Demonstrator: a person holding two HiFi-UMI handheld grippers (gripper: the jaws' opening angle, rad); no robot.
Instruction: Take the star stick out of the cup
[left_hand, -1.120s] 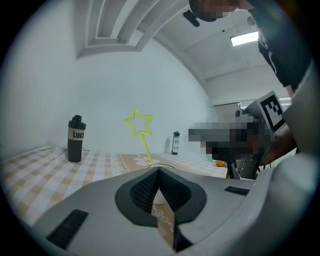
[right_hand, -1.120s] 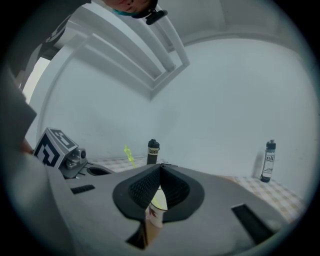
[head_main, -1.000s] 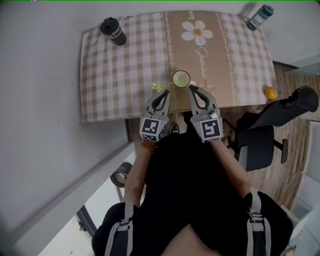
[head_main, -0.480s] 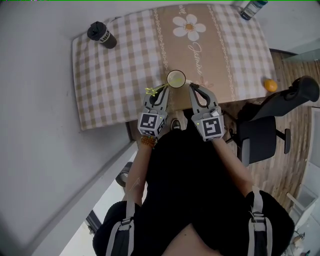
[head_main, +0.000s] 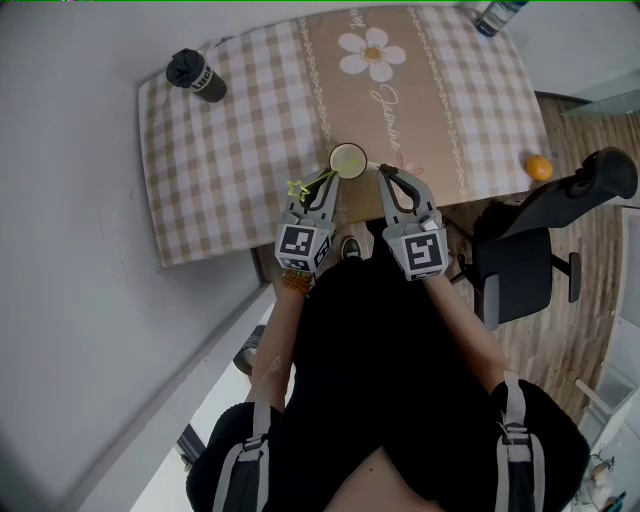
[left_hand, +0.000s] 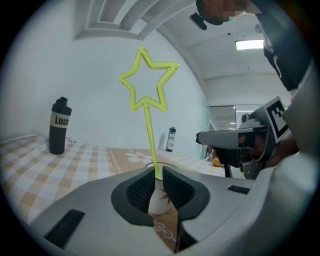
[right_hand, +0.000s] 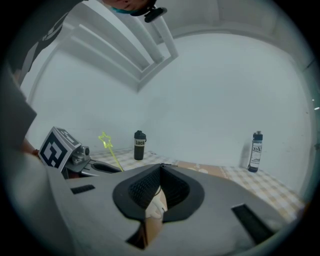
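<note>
Checked cloth covers the desk (head_main: 230, 150); the cup (head_main: 348, 160) sits near its front edge. Our left gripper's (left_hand: 157, 175) jaws are clamped on the star stick (left_hand: 148, 95), its shaft running straight up, lower end toward the cup. Our right gripper's (right_hand: 160, 172) jaws are together, empty.

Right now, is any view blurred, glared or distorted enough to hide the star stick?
Left gripper view: fisheye bowing, black corners, ceiling light blown out, yet the star stick is sharp. Right gripper view: same dark rim, soft even light, stick small. Head view: table edges bow; stick tiny but visible.
</note>
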